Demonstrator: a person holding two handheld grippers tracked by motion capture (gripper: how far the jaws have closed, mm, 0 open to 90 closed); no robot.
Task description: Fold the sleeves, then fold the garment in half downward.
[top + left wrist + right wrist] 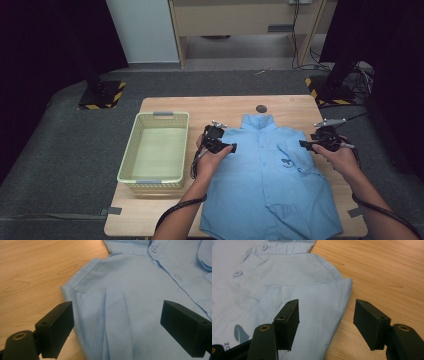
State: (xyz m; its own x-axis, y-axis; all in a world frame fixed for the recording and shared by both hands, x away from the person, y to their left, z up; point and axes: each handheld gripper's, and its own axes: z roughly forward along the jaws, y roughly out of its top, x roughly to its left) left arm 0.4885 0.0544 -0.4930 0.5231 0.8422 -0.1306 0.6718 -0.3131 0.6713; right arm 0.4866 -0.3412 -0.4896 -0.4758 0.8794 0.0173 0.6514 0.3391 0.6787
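Wooden table [165,210], blue shirt [270,185] spread flat on it beside a basket [156,150]. Left gripper [220,145] hangs released over one shoulder, right gripper [312,145] over the other, seemingly gripping nothing.

The shirt [272,185] hem runs past the high view's bottom edge.

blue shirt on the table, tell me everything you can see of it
The blue shirt is a light blue, thin woven button-up lying flat and face up on the wooden table, collar at the far edge, hem toward the person. It is buttoned, with small matching buttons, a chest pocket and a small dark logo. Both sleeves are folded in over the shoulders. The green basket sits apart to its left. The left gripper and right gripper hover open over the shoulders.
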